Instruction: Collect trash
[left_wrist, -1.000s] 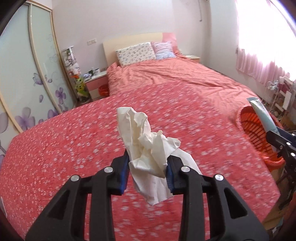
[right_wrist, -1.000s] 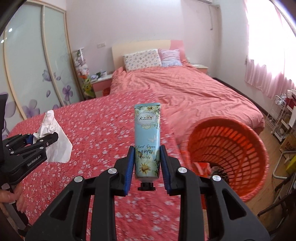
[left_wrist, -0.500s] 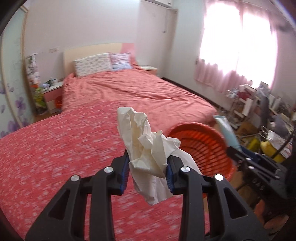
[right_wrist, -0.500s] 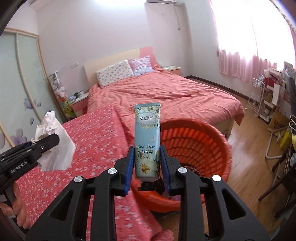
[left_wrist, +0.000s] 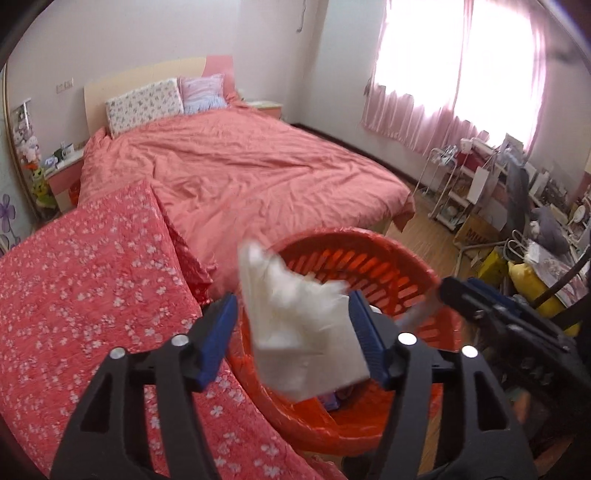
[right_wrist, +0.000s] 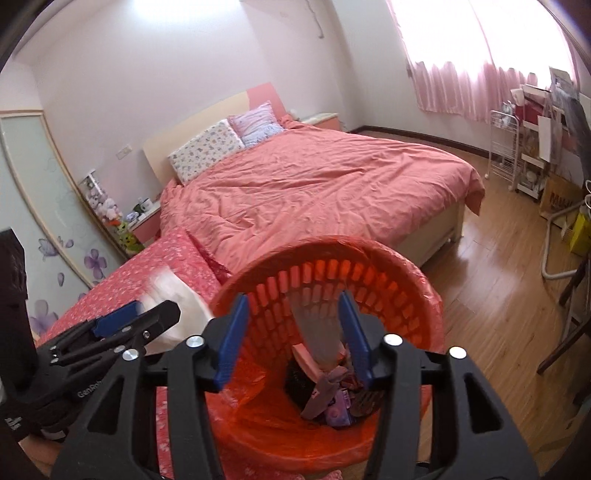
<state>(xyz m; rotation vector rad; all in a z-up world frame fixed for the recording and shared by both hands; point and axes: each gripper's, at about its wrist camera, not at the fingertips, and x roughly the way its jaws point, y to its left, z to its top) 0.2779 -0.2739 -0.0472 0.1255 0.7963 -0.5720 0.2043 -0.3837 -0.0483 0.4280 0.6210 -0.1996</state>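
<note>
Over the orange basket (left_wrist: 373, 258), the left gripper (left_wrist: 291, 332) and right gripper (right_wrist: 293, 334) have just been opening, jaws now wide apart, and a crumpled tissue (left_wrist: 303, 325) and a tube (right_wrist: 317, 328) drop loose between them.

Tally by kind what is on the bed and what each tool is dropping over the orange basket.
Pillows: 2, floral pillow and striped pillow
Bed covers: 2, plain cover and flowered cover
Items falling from the tools: 2, tissue between the left tool's open jaws, tube between the right tool's
Baskets: 1
Total: 7

Motion-blurred tissue (left_wrist: 295, 325) and tube (right_wrist: 317, 325)
</note>
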